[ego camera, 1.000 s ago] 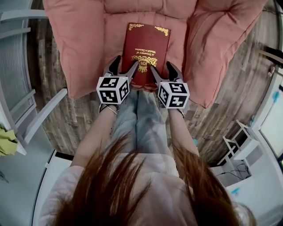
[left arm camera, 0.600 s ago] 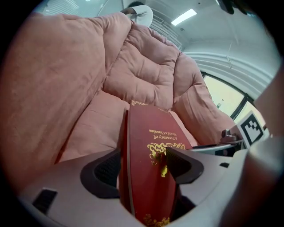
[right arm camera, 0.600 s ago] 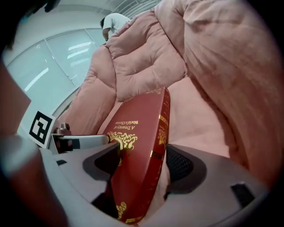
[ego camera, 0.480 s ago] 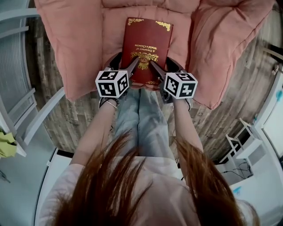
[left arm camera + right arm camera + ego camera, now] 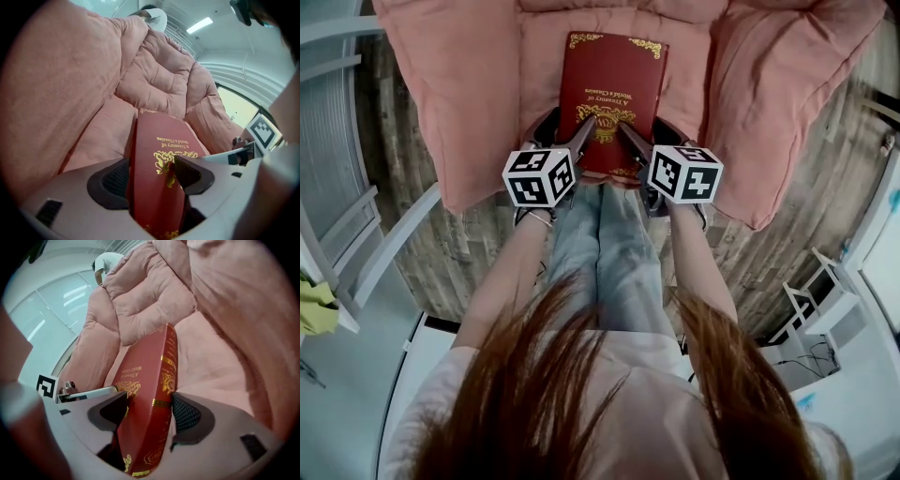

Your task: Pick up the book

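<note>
A dark red book (image 5: 614, 89) with gold ornament lies flat on the seat of a pink cushioned armchair (image 5: 469, 94). My left gripper (image 5: 569, 122) straddles the book's near left edge, one finger (image 5: 586, 131) over the cover and the other outside. In the left gripper view the book (image 5: 159, 187) stands between the open jaws of the left gripper (image 5: 150, 176), pads close to both faces. My right gripper (image 5: 645, 127) straddles the near right side. In the right gripper view the gilded spine (image 5: 161, 380) sits between the open jaws of the right gripper (image 5: 150, 411).
The armchair's puffy arms (image 5: 769, 103) rise on both sides of the seat. The person's knees in jeans (image 5: 600, 244) are just below the grippers. Wooden floor (image 5: 441, 253) surrounds the chair, with white rails (image 5: 356, 244) at left and a white rack (image 5: 816, 300) at right.
Both grippers have sunk and slid a little further along the book's near end. The right gripper has rolled, its marker cube now showing a different face.
</note>
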`<state>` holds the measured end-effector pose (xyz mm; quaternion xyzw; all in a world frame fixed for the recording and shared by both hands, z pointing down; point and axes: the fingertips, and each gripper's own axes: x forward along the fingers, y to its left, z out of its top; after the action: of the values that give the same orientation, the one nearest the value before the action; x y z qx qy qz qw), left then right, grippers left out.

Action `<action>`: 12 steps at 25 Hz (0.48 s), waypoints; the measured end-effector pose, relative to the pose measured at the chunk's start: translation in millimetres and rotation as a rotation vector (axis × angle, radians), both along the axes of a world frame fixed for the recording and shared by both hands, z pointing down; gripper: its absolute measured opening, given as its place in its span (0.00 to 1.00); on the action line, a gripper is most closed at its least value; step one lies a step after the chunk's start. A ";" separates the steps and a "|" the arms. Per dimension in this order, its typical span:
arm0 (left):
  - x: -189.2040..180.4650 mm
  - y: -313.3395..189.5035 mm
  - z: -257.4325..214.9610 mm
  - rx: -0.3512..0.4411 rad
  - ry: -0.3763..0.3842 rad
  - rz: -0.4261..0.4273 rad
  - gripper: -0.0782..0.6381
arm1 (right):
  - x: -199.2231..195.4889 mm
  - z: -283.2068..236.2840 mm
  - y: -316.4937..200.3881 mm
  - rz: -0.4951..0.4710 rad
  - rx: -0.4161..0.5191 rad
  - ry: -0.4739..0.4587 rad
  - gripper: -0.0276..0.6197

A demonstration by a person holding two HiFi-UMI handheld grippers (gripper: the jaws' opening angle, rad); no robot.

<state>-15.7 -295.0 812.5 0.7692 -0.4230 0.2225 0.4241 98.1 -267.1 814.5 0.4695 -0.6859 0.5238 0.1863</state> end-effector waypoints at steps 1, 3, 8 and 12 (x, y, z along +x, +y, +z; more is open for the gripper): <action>-0.7 0.5 -3.7 0.013 0.002 -0.003 0.52 | 0.1 -5.9 0.8 0.008 0.010 0.022 0.53; -2.0 1.3 -11.7 0.027 0.013 -0.007 0.51 | 1.4 -17.6 2.5 0.024 0.025 0.041 0.51; 7.6 10.7 -23.8 0.021 0.041 0.103 0.59 | 15.3 -35.0 5.9 0.017 0.032 0.046 0.47; 19.9 22.9 -24.4 -0.042 0.135 0.147 0.66 | 27.7 -55.8 8.0 0.015 0.081 0.070 0.45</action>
<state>4.1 -272.2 788.1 0.8024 -0.3311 0.2096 0.4501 125.8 -259.1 758.6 0.4997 -0.6962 0.4803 0.1870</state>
